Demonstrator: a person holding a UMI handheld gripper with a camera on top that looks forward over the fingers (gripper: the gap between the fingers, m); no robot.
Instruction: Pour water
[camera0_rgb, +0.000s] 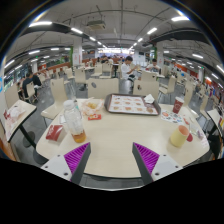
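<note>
My gripper (112, 158) is open and empty, its two purple pads wide apart over the near edge of a round beige table (112, 135). A clear plastic bottle (73, 120) with a pale cap stands ahead and to the left of the left finger. A cup of yellow drink (179, 134) stands ahead and to the right of the right finger. Nothing lies between the fingers.
A dark tray with round pieces (131, 104) lies at the table's far side. A red packet (54, 131) sits left of the bottle, a red can (178, 106) at the far right. Several tables, chairs and a seated person (125, 72) fill the hall beyond.
</note>
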